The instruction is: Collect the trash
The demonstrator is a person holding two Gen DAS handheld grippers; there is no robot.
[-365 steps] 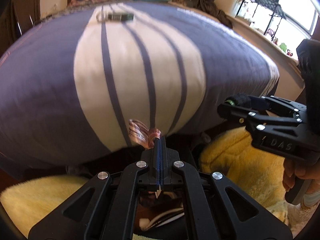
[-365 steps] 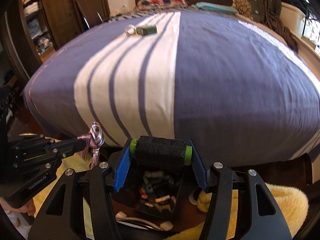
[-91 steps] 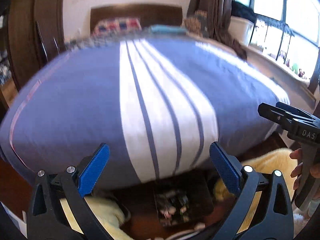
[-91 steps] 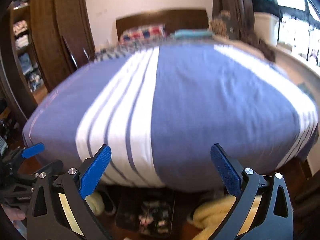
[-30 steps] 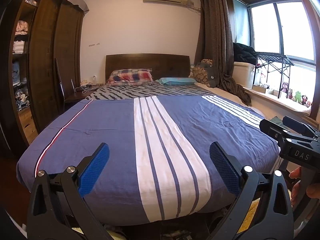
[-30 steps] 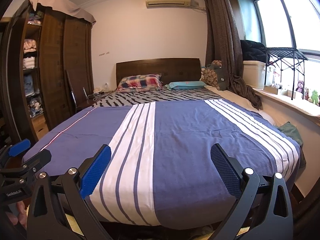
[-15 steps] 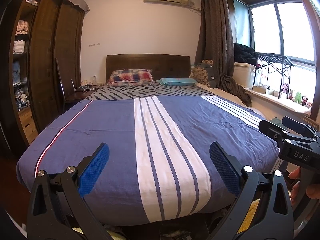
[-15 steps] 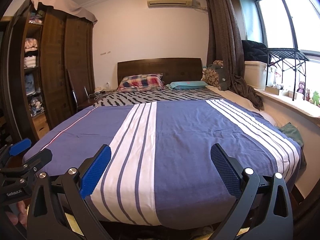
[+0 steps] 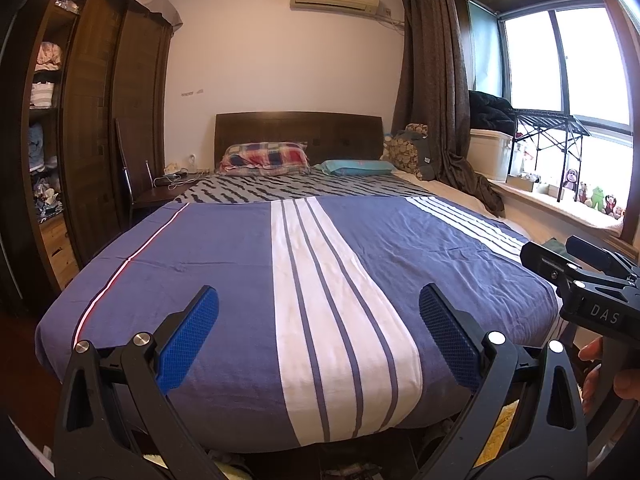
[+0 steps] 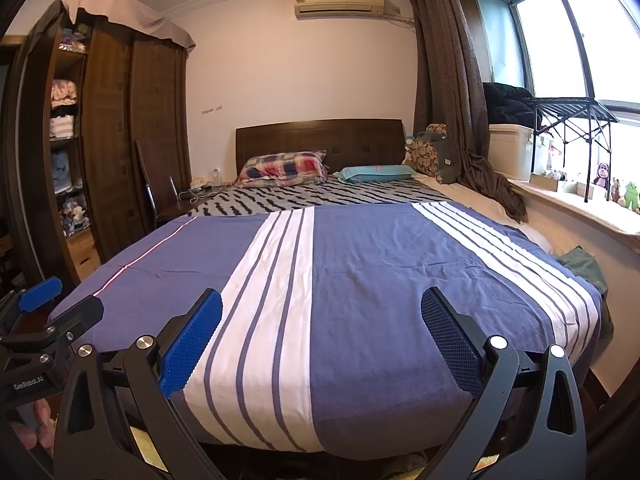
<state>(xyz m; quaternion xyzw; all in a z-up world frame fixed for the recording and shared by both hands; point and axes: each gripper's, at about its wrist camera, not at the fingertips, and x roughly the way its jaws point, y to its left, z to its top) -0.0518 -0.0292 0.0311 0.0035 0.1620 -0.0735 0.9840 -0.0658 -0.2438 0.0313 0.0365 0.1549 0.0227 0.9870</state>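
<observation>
My left gripper [image 9: 318, 340] is open and empty, held level at the foot of the bed [image 9: 224, 264]. My right gripper [image 10: 322, 340] is open and empty too, beside it on the right. The right gripper shows at the right edge of the left wrist view [image 9: 560, 268], and the left gripper shows at the left edge of the right wrist view [image 10: 60, 308]. The blue and white striped bedspread [image 10: 380, 272] has no trash on it in either view. The bin on the floor is hidden below the bed's edge.
A dark wooden wardrobe [image 9: 92, 152] stands left of the bed with a chair [image 9: 132, 184] by it. Pillows [image 9: 264, 158] lie at the headboard. A window sill [image 10: 568, 208] with toys, a folding rack and a storage box runs along the right. A yellow rug [image 9: 504, 424] lies underfoot.
Twelve seconds ago the left gripper held a pink wrapper and the right a black roll over the floor bin; both have since opened and lifted level. Over the last second nothing has moved.
</observation>
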